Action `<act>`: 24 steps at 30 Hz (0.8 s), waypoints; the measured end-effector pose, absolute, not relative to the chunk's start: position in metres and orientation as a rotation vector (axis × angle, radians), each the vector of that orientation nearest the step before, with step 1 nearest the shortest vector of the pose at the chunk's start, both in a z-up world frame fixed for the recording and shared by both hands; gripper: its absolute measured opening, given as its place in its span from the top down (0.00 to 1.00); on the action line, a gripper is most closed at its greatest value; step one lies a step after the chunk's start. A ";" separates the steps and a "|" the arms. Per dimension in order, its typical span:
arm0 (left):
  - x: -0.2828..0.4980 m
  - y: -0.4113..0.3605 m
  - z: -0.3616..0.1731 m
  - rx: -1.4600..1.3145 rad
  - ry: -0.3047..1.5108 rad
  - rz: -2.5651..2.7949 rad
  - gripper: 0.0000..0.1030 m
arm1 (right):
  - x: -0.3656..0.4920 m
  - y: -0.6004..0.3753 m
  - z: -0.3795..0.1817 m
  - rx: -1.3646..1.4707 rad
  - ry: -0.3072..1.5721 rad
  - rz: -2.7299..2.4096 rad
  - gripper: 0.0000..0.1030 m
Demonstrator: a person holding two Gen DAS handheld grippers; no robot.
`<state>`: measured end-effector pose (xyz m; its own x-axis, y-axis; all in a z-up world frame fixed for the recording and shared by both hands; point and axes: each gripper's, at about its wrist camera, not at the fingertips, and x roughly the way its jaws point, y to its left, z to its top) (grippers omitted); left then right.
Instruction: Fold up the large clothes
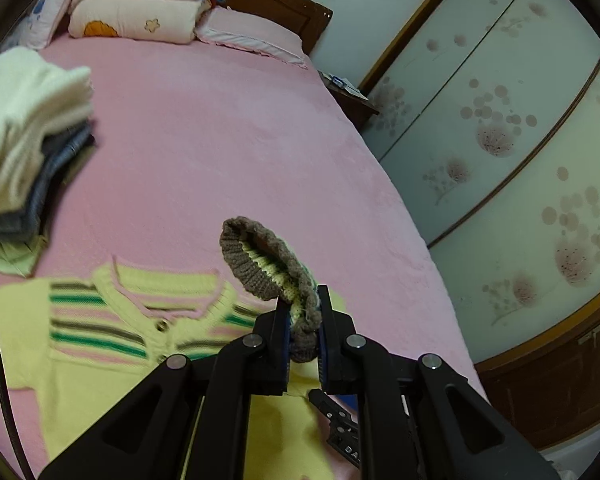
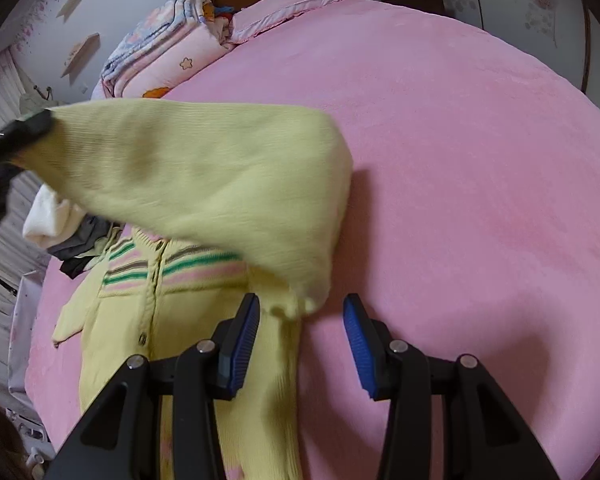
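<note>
A pale yellow knit cardigan [image 1: 112, 364] with green, brown and pink chest stripes lies on the pink bed [image 1: 228, 152]. My left gripper [image 1: 304, 320] is shut on the sleeve's brown ribbed cuff [image 1: 256, 256] and holds it above the bed. In the right wrist view the lifted yellow sleeve [image 2: 204, 184] stretches across from that gripper [image 2: 16, 132] at the left edge. My right gripper [image 2: 300, 320] is open just above the cardigan's right side [image 2: 276, 384], with the sleeve's base between its fingers.
A stack of folded clothes [image 1: 24, 136], white on top of denim, sits at the bed's left. Folded quilts [image 1: 140, 4] and a pillow [image 1: 252, 36] lie at the headboard. A wardrobe with flowered doors [image 1: 500, 152] stands right of the bed.
</note>
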<state>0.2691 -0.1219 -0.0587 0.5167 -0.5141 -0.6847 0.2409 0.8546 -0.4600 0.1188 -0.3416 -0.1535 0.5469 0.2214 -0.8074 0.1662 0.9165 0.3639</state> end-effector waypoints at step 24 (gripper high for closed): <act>0.260 0.025 -0.214 -0.297 1.124 -0.215 0.87 | 0.132 -0.267 -0.160 -0.073 1.010 -0.078 0.86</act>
